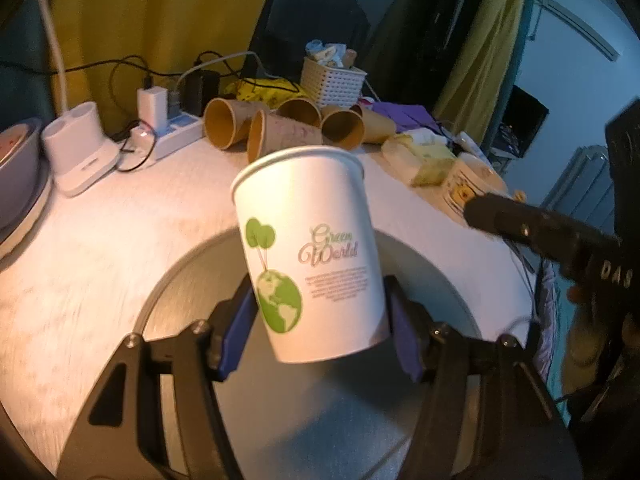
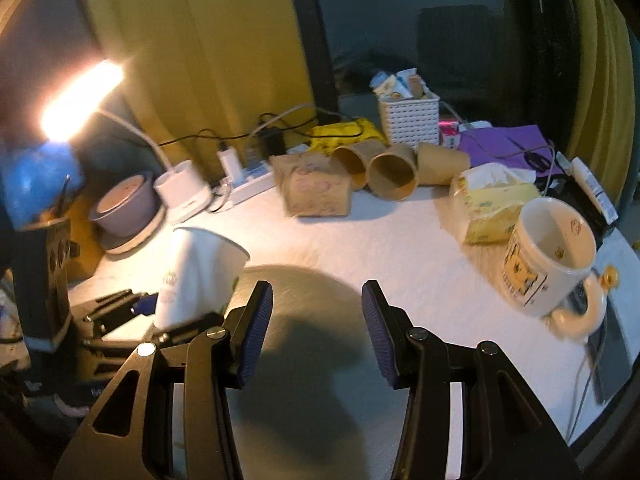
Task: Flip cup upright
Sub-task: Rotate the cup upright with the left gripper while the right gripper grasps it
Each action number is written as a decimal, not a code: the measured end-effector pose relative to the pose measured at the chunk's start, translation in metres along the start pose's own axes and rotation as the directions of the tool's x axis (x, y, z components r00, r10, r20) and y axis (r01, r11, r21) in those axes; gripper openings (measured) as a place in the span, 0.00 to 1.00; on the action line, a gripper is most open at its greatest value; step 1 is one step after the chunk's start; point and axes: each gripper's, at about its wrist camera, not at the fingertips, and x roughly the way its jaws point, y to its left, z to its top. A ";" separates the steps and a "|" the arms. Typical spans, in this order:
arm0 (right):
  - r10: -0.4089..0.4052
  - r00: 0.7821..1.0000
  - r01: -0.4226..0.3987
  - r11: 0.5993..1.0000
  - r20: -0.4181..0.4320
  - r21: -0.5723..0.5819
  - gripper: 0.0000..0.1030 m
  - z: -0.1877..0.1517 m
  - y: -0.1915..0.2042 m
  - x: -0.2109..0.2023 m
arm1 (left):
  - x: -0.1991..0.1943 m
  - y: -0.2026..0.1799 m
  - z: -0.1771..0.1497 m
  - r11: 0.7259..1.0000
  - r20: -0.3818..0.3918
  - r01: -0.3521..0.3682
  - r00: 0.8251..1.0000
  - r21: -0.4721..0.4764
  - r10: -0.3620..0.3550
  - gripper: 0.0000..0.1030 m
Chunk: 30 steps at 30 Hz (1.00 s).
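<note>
A home desk: yellow curtains (image 2: 208, 60), a lit desk lamp (image 2: 80, 100), tissue pack (image 2: 496, 204), ceramic mug (image 2: 548, 256)

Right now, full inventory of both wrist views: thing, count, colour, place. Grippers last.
paper cup: 1, white, green print, rim up, tilted, in left gripper
brown paper cups: about 5, lying at table back
mug: 1, cream, right side
tissue pack: 1, yellow, behind mug
basket: 1, white, back
power strip: 1, white, back left
bowl: 1, grey, left
left gripper: shut on paper cup
right gripper: open, empty
</note>
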 end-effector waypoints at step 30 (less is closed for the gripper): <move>0.391 0.920 -0.392 0.905 0.040 0.165 0.76 -0.097 0.100 -0.093 | -0.145 -0.040 -0.120 0.951 0.240 0.061 0.961 0.305 -0.139 0.61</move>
